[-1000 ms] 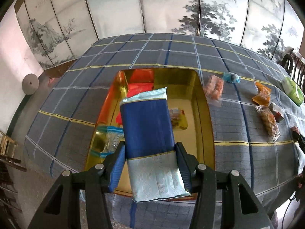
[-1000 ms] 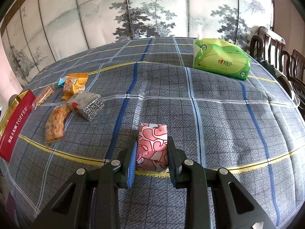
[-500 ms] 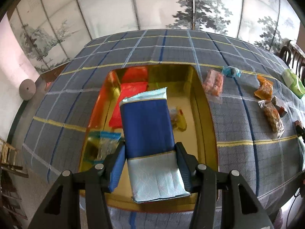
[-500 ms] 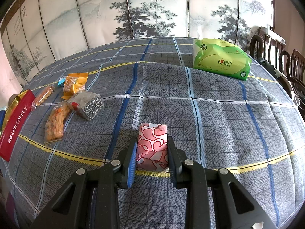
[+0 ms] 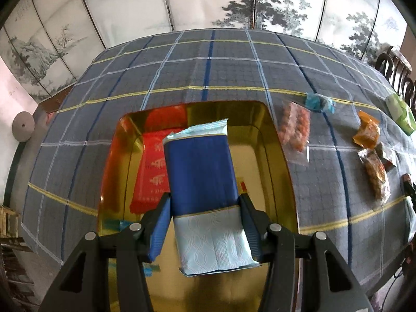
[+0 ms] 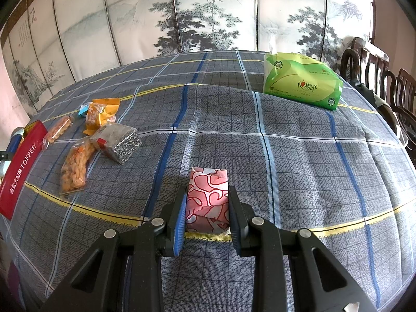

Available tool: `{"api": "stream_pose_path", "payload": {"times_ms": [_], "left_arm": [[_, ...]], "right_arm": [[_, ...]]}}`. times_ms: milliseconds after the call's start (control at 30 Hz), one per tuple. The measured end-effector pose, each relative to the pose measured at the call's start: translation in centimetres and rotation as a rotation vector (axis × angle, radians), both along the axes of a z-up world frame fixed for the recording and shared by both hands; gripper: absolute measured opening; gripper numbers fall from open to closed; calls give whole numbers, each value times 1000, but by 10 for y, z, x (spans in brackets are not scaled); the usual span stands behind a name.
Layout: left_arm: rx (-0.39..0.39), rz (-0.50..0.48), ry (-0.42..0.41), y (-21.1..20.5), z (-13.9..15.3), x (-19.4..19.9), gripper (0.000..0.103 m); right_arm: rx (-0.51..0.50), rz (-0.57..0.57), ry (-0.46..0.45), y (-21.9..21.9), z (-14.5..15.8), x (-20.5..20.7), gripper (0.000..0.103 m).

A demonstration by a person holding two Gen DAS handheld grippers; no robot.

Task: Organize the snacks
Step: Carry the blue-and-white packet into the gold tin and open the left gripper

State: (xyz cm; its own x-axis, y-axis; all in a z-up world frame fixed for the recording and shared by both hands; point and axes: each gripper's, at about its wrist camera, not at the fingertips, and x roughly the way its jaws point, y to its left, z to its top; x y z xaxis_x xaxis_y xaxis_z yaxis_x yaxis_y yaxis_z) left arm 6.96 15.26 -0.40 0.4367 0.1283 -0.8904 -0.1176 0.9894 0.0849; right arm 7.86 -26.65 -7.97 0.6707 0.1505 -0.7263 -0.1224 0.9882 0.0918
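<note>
My left gripper (image 5: 205,201) is shut on a blue and pale-blue snack packet (image 5: 201,171), which hangs over the gold tin tray (image 5: 279,156). A red packet (image 5: 153,171) lies in the tray's left part, and a blue-edged clear bag (image 5: 117,225) shows at its near left. My right gripper (image 6: 206,202) is shut on a pink and red patterned packet (image 6: 208,193) that rests on the checked tablecloth (image 6: 260,119). Loose snacks lie on the cloth: an orange snack bag (image 6: 74,169), a grey speckled block (image 6: 118,140), an orange packet (image 6: 100,114).
A green tissue pack (image 6: 301,84) stands at the far right of the table, with dark wooden chairs (image 6: 377,72) behind it. The tin's red side (image 6: 19,167) shows at the left in the right wrist view. A painted folding screen (image 6: 208,13) backs the table.
My left gripper has carried the blue packet in over the tray, which now fills more of the view. The right gripper and its pink packet have not moved.
</note>
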Motion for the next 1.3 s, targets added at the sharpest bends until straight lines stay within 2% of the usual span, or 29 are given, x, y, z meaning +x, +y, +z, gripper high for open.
{"api": "stream_pose_path", "payload": {"times_ms": [700, 1033, 1300], "left_arm": [[39, -30, 41, -7, -15, 39, 52], [80, -37, 20, -14, -11, 43, 52], [137, 0, -52, -23, 7, 18, 52]], "right_arm": [[-3, 0, 1, 1, 0, 1, 26], [-4, 0, 1, 1, 0, 1, 26], [-4, 1, 2, 1, 0, 1, 26]]}}
